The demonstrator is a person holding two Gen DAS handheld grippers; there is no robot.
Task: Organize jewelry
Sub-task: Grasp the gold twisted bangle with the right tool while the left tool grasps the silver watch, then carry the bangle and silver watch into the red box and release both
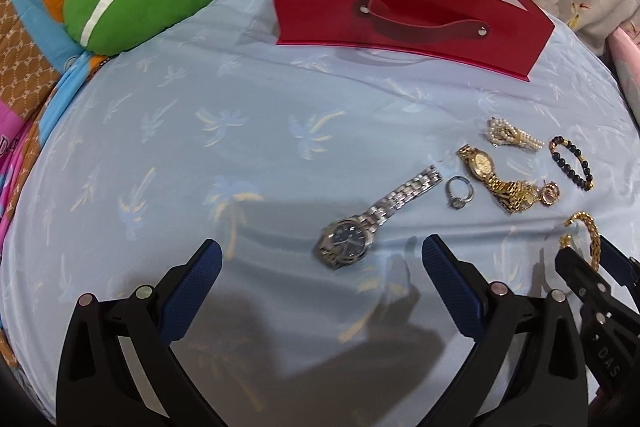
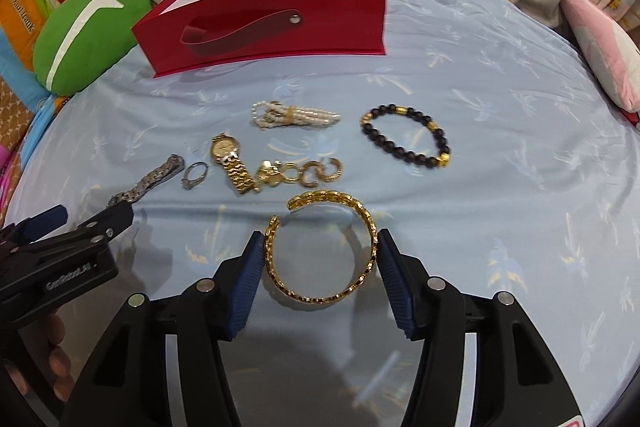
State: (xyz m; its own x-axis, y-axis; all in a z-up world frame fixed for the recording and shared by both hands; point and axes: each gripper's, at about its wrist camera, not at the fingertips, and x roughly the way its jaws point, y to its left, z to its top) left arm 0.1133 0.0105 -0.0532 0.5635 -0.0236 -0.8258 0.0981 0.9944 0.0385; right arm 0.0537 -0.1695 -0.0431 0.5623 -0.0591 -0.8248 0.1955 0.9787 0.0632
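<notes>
Glossy red plastic box, shiny gold metal bangle, matt printed cloth sheet, ribbed blue fingers

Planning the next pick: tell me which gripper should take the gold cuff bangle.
Right. The right gripper already straddles the gold cuff bangle, pads at both sides. The left gripper is open over bare sheet beside the silver watch.

In the right wrist view, the left gripper at the lower left covers the silver watch dial. In the left wrist view, the right gripper at the lower right hides part of the gold bangle.
</notes>
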